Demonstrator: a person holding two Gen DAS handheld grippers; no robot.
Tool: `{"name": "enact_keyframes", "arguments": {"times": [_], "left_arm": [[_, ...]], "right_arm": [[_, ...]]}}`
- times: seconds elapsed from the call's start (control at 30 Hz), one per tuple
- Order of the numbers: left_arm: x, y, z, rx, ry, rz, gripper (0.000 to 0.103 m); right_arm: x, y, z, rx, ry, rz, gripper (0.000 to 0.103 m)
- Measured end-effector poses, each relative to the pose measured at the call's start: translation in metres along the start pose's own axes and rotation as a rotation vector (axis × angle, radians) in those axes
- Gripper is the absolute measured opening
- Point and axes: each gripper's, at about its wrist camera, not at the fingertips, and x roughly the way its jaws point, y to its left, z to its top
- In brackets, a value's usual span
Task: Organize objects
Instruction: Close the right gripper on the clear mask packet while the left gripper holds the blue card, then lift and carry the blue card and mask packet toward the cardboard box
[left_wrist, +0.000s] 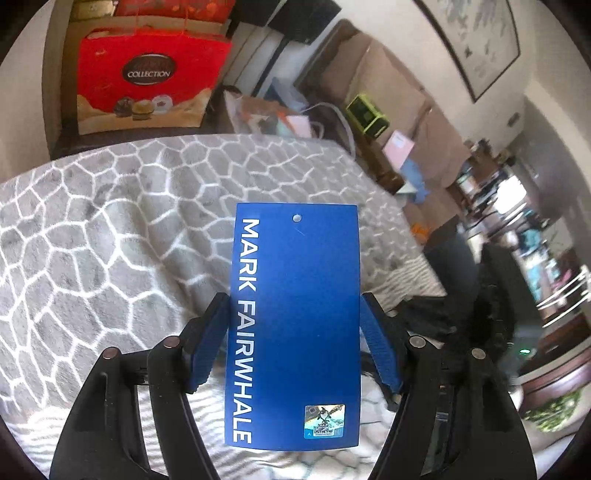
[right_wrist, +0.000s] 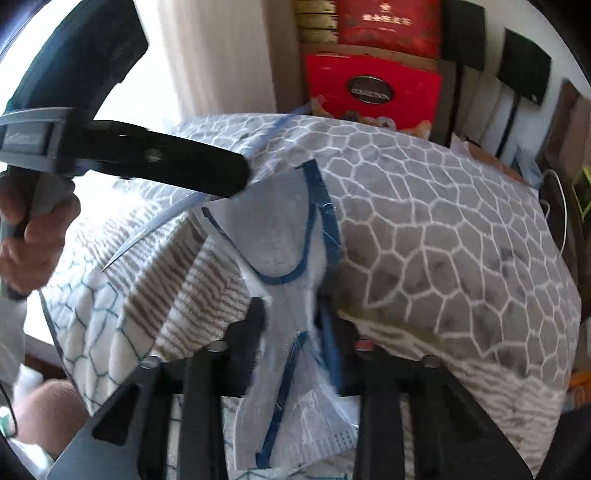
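**Card and mask held over blanket**

Left tool (left_wrist: 293, 325): clenched on blue card (left_wrist: 295, 314), held above grey patterned blanket (left_wrist: 110, 229). Right tool (right_wrist: 291, 317): clamped on pale face mask (right_wrist: 284, 236), blue-edged, raised over the same blanket. Red gift bag (left_wrist: 147, 77) noted behind.

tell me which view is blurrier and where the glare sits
Right wrist view is blurrier: the face mask in the right claw is smeared, and window light blows out the upper left. Left wrist view keeps the blue tag in the left claw crisp; only the room at right is streaked and overexposed.
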Motion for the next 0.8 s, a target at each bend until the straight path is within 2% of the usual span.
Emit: {"name": "enact_keyframes", "arguments": {"times": [0.07, 0.27, 0.5, 0.6, 0.8], "left_arm": [[-0.005, -0.002, 0.001, -0.015, -0.017, -0.035, 0.068], [-0.029, -0.005, 0.007, -0.011, -0.099, 0.053, 0.068], [-0.039, -0.025, -0.018, 0.050, -0.158, 0.186, 0.068], [-0.031, -0.036, -0.028, 0.075, -0.153, 0.254, 0.068], [-0.029, -0.061, -0.036, 0.115, -0.145, 0.281, 0.068]], "right_arm": [[-0.003, -0.001, -0.002, 0.007, -0.012, -0.010, 0.015], [-0.019, -0.005, -0.005, 0.020, -0.036, -0.117, 0.012], [-0.075, -0.008, -0.015, 0.090, -0.151, -0.112, 0.012], [-0.095, -0.013, -0.022, 0.134, -0.188, -0.106, 0.012], [-0.125, -0.024, -0.033, 0.177, -0.211, -0.111, 0.012]]}}
